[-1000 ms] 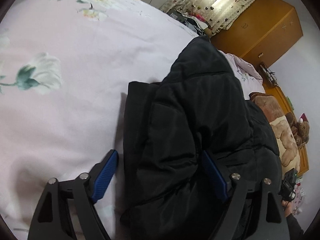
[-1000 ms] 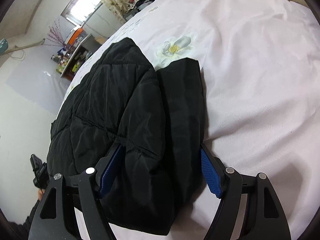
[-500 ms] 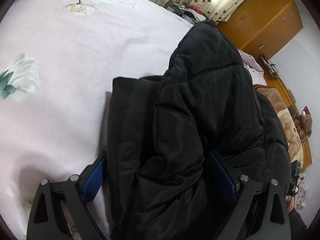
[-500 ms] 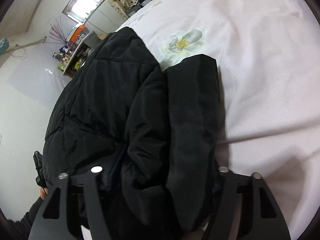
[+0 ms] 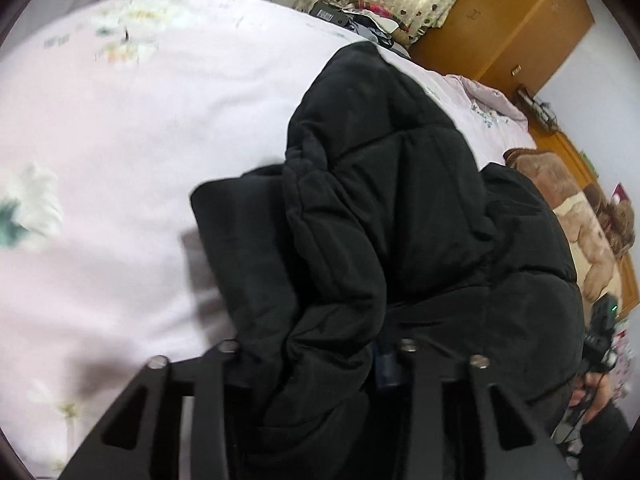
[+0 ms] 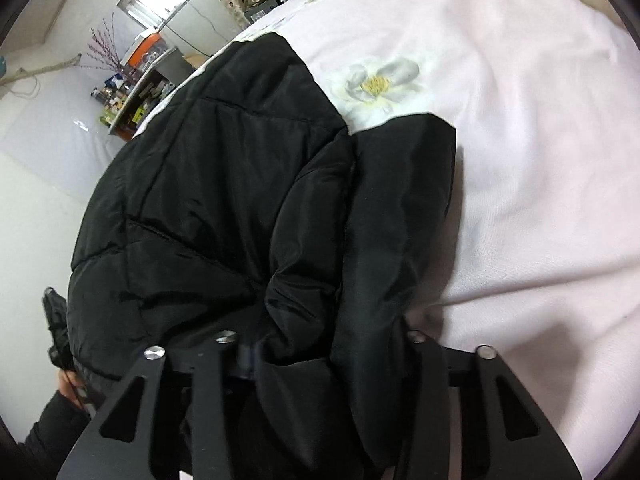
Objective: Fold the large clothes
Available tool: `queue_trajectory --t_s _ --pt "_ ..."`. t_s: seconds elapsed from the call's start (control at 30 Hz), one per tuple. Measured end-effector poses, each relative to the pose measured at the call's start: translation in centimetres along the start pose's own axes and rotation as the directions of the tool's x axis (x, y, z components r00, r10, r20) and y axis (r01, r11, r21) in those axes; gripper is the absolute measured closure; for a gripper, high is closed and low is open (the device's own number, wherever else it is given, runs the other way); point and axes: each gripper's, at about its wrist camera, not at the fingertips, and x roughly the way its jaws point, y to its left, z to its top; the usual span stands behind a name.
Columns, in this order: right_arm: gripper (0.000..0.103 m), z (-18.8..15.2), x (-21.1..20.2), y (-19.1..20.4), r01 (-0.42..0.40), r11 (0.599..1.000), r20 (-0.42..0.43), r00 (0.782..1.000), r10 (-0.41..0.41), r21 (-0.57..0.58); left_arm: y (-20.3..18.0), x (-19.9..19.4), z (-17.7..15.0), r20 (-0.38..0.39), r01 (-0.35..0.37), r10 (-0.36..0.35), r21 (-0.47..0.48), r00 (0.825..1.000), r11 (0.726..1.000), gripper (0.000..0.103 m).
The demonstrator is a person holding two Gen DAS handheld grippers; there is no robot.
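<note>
Black padded jacket [image 5: 400,208] bunches between both grippers, jaws closing on the near hem: left gripper [image 5: 312,354] and right gripper [image 6: 320,344] each pinch a thick wad. Rest of jacket lies on the pink sheet [image 6: 540,160]. Lift both evenly, carry hem toward the far end, keep layers aligned.

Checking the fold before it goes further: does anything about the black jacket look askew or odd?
Nothing damaged. The black quilted puffer jacket is bunched unevenly where the closing left gripper and right gripper pinch it on the pink floral bedsheet.
</note>
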Motion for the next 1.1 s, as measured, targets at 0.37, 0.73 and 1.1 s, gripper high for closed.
queue_trajectory --t_s 0.37,0.73,1.1 --pt "0.079 -2.6 -8.5 2.9 0.010 0.997 0.089 0.996 -0.003 -0.077 -2.7 -9.5 -2.0 0.124 -0.030 0.020 0.076 0.992 0.997 0.076" --pt "0.079 -4.4 -9.8 5.4 -0.014 0.994 0.088 0.996 0.024 -0.110 -2.2 -12.7 -3.2 0.157 -0.037 0.027 0.062 0.987 0.997 0.076" --pt "0.079 1.4 -10.2 7.6 0.008 0.984 0.160 0.987 0.021 -0.180 -3.9 -12.2 3.3 0.233 -0.030 0.009 0.086 0.972 0.996 0.076"
